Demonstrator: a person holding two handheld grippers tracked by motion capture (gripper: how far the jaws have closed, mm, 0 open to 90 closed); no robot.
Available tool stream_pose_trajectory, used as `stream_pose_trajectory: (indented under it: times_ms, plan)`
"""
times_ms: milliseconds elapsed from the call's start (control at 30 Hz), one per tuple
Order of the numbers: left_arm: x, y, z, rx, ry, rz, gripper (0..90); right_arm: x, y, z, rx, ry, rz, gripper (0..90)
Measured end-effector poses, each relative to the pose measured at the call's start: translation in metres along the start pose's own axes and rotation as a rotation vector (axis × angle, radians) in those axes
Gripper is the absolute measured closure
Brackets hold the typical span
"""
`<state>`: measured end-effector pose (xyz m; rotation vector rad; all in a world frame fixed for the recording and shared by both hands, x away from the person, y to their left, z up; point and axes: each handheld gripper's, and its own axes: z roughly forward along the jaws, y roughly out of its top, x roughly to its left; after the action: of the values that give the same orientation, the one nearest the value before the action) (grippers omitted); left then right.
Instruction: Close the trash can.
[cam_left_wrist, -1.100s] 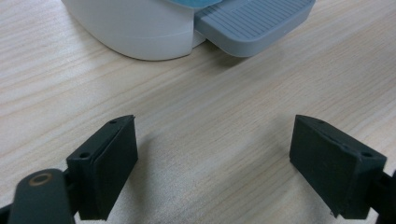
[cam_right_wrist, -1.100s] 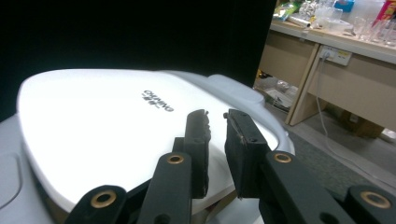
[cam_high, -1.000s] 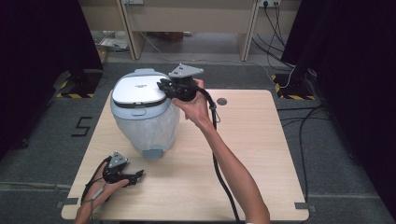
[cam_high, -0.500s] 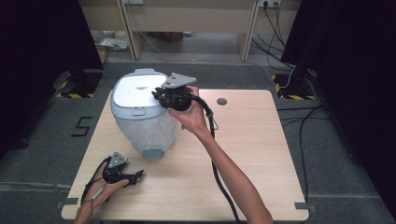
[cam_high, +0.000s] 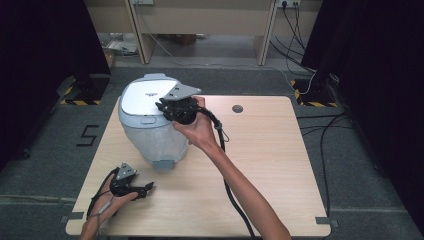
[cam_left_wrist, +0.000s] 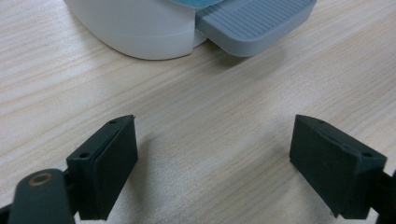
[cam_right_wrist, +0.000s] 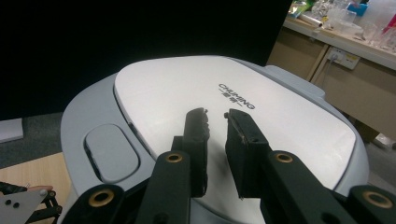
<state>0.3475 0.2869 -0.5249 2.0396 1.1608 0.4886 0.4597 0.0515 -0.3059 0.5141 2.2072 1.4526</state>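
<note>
A pedal bin (cam_high: 150, 120) with a white lid (cam_high: 145, 96) and pale grey body stands on the left rear part of a light wooden table (cam_high: 270, 160), its grey foot pedal (cam_high: 163, 164) facing the near edge. The person's right hand (cam_high: 197, 131) holds the right gripper (cam_high: 165, 106) above the right side of the lid. In the right gripper view its two black jaws are nearly closed, a narrow gap between them, with nothing held; they hang just over the white lid (cam_right_wrist: 196, 107) near its printed brand lettering (cam_right_wrist: 236, 95), and a grey push button (cam_right_wrist: 111, 154) sits on the bin's rim to their left. The left gripper (cam_high: 145, 189) rests low near the table's front left corner, in the person's left hand (cam_high: 107, 202). In the left gripper view its jaws stand wide apart over bare wood, empty, with the ribbed pedal (cam_left_wrist: 254, 23) and the bin's base (cam_left_wrist: 140, 28) ahead.
</note>
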Motion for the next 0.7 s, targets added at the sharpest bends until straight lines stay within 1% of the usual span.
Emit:
stream_pose_trajectory:
  times_ms: [100, 133, 167, 267, 300, 333, 367, 400, 433, 467, 500, 533, 567, 600, 633, 667, 700]
  plan:
    - [0.000, 0.000, 0.000, -0.001, 0.000, 0.001, 14.1, 0.007, 0.004, 0.003, 0.019, -0.017, -0.028, 79.1]
    - [0.000, 0.000, 0.000, -0.001, 0.000, 0.001, 14.1, 0.007, 0.004, 0.003, 0.019, -0.017, -0.028, 79.1]
    - [0.000, 0.000, 0.000, -0.002, 0.001, 0.000, 14.1, 0.010, 0.007, 0.004, 0.032, -0.033, -0.053, 79.3]
    - [0.000, 0.000, 0.000, -0.002, 0.002, 0.001, 14.1, 0.013, 0.008, 0.007, 0.035, -0.047, -0.070, 81.1]
    - [0.000, 0.000, 0.000, -0.002, 0.002, 0.000, 14.1, 0.016, 0.007, 0.010, 0.039, -0.045, -0.082, 82.2]
    - [0.000, 0.000, 0.000, -0.002, 0.002, 0.000, 14.1, 0.016, 0.007, 0.010, 0.039, -0.045, -0.082, 82.2]
    - [0.000, 0.000, 0.000, -0.002, 0.002, 0.001, 14.1, 0.020, 0.010, 0.012, 0.055, -0.065, -0.115, 83.2]
    - [0.000, 0.000, 0.000, -0.002, 0.002, 0.000, 14.1, 0.023, 0.012, 0.013, 0.068, -0.072, -0.133, 83.9]
    - [0.000, 0.000, 0.000, -0.005, 0.003, -0.003, 14.1, 0.024, 0.012, 0.013, 0.068, -0.076, -0.138, 83.9]
    - [0.000, 0.000, 0.000, -0.005, 0.003, -0.003, 14.1, 0.024, 0.012, 0.013, 0.068, -0.076, -0.138, 83.9]
    - [0.000, 0.000, 0.000, -0.004, 0.003, -0.002, 14.1, 0.021, 0.011, 0.013, 0.059, -0.062, -0.116, 83.6]
    - [0.000, 0.000, 0.000, -0.004, 0.003, -0.002, 14.1, 0.021, 0.011, 0.013, 0.059, -0.062, -0.116, 83.6]
    - [0.000, 0.000, 0.000, -0.004, 0.004, -0.003, 14.1, 0.016, 0.010, 0.012, 0.042, -0.031, -0.069, 82.3]
    - [0.000, 0.000, 0.000, -0.004, 0.004, -0.003, 14.1, 0.016, 0.010, 0.012, 0.042, -0.031, -0.069, 82.3]
    - [0.000, 0.000, 0.000, -0.003, 0.004, -0.003, 14.1, 0.014, 0.009, 0.012, 0.036, -0.027, -0.055, 80.5]
    - [0.000, 0.000, 0.000, -0.003, 0.004, -0.003, 14.2, 0.013, 0.009, 0.012, 0.034, -0.031, -0.047, 74.2]
    - [0.000, 0.000, 0.000, -0.004, 0.003, -0.004, 14.2, 0.011, 0.009, 0.011, 0.029, -0.048, -0.040, 62.2]
